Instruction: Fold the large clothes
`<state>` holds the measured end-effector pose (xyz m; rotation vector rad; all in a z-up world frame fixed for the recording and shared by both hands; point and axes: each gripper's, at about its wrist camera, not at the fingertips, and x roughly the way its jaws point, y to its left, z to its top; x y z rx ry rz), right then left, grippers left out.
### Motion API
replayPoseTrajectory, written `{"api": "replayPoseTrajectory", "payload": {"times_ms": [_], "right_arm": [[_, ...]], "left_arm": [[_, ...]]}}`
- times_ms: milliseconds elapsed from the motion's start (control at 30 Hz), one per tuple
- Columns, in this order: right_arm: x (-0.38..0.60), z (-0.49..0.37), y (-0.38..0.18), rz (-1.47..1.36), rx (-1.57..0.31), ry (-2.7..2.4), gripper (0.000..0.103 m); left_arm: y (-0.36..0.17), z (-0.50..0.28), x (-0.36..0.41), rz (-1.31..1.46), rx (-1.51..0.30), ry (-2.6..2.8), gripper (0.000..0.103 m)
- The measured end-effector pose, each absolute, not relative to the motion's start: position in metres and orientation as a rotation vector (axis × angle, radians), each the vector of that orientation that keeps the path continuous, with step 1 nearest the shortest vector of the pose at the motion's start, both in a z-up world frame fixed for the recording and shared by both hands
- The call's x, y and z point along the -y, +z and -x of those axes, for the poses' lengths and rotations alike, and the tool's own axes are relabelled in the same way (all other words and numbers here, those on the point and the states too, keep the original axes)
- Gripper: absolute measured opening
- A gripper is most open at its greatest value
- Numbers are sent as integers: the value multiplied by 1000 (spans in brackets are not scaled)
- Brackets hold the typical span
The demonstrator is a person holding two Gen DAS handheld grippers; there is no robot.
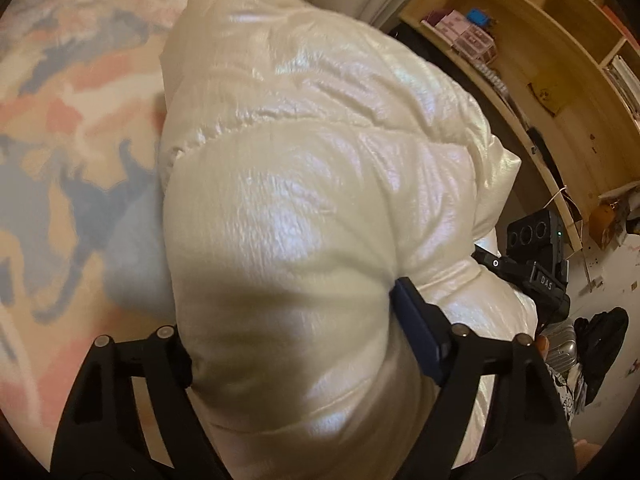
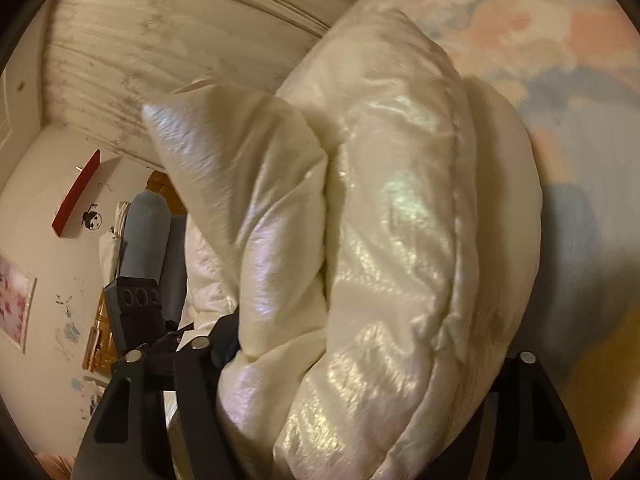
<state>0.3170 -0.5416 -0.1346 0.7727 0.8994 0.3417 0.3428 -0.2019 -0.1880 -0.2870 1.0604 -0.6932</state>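
Note:
A shiny cream puffer jacket [image 1: 304, 184] lies bunched on a bed with a pastel pink, blue and cream blanket [image 1: 60, 140]. My left gripper [image 1: 292, 344] has a thick fold of the jacket between its fingers, held wide by the padding. My right gripper [image 2: 352, 364] also holds a thick roll of the same jacket [image 2: 384, 240] between its fingers, lifted above the blanket [image 2: 568, 80]. The right gripper's body shows in the left wrist view [image 1: 536, 256], and the left gripper's body shows in the right wrist view [image 2: 136, 308].
A wooden shelf unit [image 1: 560, 80] with boxes and small items stands at the right of the bed. A suitcase and dark bag [image 1: 588, 344] sit on the floor. A white wall with a red shelf [image 2: 76, 196] and stickers is on the left.

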Motion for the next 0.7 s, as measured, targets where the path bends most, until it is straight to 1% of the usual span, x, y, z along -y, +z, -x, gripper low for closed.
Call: {"api": "replayPoseTrajectory", "payload": {"times_ms": [133,300,433,500,600,700], "right_arm": [[526,-314,-114,-745,-868,349,64],[499,-318,-86,-701,-831,389,64],[472,-340,-66,-680,-819,433,64],[450,-358,-56,-665,-814,456,64],[413,-396,-49,-656,-814,497,64],[378,-430,-49,-652,-808,527,64]], "left_arm": [[-174,-332,198,287,-1009,-685,78],[-143,-327,168,293,-949,-668,78],[-109,-331,105,290,-917,-639,78],[-95,-334,52,290,-906,-621,78],[-68,-358,-3,278,-887,-587,78],[-56,-393,-60,255,-867,-563,78]]}}
